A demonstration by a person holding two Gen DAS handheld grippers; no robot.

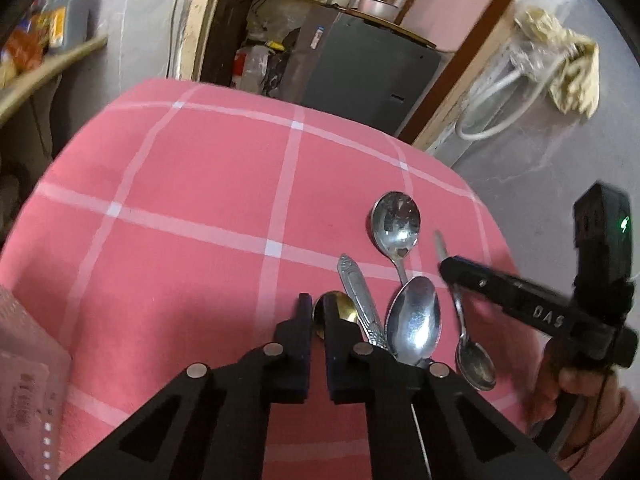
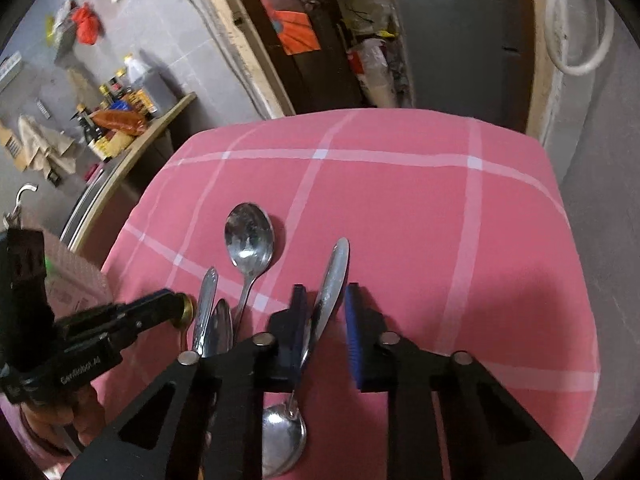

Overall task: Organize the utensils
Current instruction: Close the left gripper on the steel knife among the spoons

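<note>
Left tongs point(image 1: 316, 312) nearly closed, empty, over round brass spoon point(image 1: 335, 314); right tongs point(image 2: 326, 300) open astride shiny steel spoon point(image 2: 330, 280).

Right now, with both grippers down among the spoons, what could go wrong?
1. The right gripper is open around a spoon handle that sits close to one finger; closing may pinch it off-centre and swing the bowl.
2. The left gripper is at the gold spoon, which touches a patterned handle and a large spoon; a grab could drag those too.
3. The grippers work close together and could collide.
</note>
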